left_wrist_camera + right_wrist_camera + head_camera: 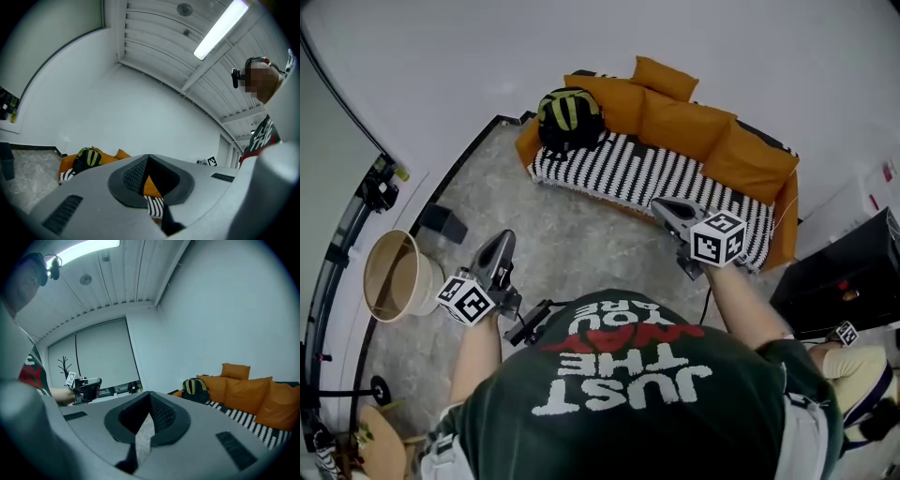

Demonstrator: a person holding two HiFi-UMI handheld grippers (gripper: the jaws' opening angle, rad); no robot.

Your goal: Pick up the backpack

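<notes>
Currently the backpack [570, 117] stands upright on the sofa's [649, 174] left end against its back cushions, well ahead of both grippers, neither clearly nearer. Left gripper [500, 242] sits short of the sofa, right gripper [664, 208] at its front edge; both are pressed together, pinching nothing. Right gripper view shows the backpack whole, left gripper view only its top.

Orange sofa [694, 131] against the wall — striped cover [647, 173] over its seat. Tan bin [394, 277] at left on grey floor, black box [442, 223] near it.
</notes>
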